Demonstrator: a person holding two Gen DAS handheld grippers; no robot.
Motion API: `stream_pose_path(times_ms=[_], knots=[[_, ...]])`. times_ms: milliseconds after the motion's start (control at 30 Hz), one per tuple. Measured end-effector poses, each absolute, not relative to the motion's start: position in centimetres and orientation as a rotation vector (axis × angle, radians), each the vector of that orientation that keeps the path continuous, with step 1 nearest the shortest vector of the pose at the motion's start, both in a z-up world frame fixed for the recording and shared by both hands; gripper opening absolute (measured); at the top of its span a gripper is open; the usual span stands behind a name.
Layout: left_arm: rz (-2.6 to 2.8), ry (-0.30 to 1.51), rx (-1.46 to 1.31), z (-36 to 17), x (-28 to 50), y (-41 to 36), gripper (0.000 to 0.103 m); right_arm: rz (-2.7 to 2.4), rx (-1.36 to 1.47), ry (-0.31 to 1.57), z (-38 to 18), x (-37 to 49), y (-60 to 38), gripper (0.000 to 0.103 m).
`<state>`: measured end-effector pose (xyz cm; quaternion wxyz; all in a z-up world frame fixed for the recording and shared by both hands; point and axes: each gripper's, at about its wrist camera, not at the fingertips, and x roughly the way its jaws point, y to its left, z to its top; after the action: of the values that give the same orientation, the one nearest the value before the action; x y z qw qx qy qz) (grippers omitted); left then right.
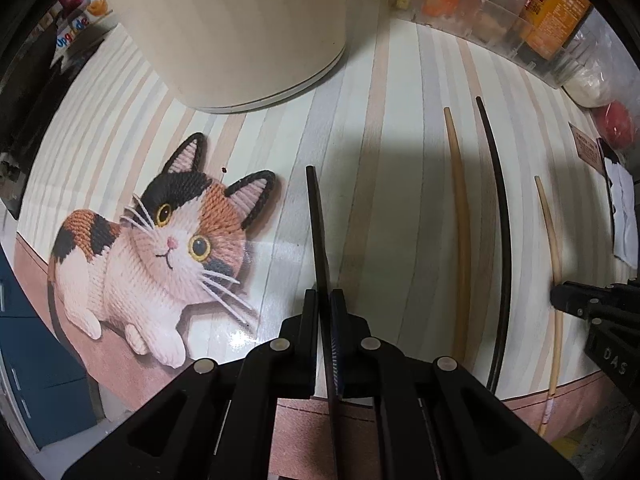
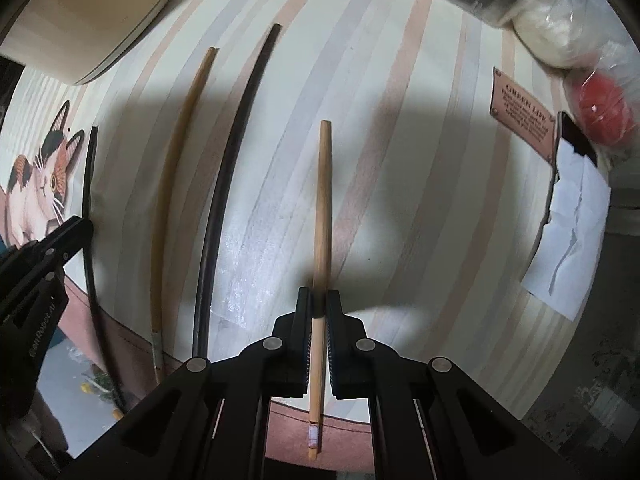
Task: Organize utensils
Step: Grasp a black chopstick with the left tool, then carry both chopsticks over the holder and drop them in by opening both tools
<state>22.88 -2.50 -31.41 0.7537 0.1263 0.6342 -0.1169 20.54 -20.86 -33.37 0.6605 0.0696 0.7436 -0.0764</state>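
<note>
A pink plaque (image 2: 522,109) on the tabletop (image 2: 400,184) reads "GREEN LIFE"; its smaller lines are illegible. The right claw (image 1: 560,300) bears "DAS", and the left claw (image 2: 82,226) shows unclear lettering.

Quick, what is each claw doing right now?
Left claw: closed on a thin black chopstick.
Right claw: closed on a light wooden chopstick.

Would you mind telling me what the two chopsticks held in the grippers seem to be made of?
The tan chopstick in the right gripper looks like bamboo or light wood: matte, warm tan, faint grain. The black chopstick in the left gripper is uniformly dark and smooth, perhaps lacquered wood or plastic; the view cannot settle which.
</note>
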Motion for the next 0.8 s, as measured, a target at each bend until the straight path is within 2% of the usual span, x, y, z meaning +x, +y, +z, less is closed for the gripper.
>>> stream_pose_path(times_ms=[200, 467, 800], knots=[[-0.302, 1.304, 0.226, -27.1, 21.7, -2.6, 0.003, -0.172, 0.269, 1.553, -30.6, 18.7, -22.3, 0.006], [-0.342, 1.134, 0.129, -18.6, 21.8, -0.3, 0.002, -0.130, 0.331, 1.294, -21.6, 19.7, -22.8, 0.006], [-0.383, 0.801, -0.044, -1.5, 26.7, 2.5, 0.002, 0.024, 0.376, 0.920, -6.0, 25.9, -19.6, 0.006]])
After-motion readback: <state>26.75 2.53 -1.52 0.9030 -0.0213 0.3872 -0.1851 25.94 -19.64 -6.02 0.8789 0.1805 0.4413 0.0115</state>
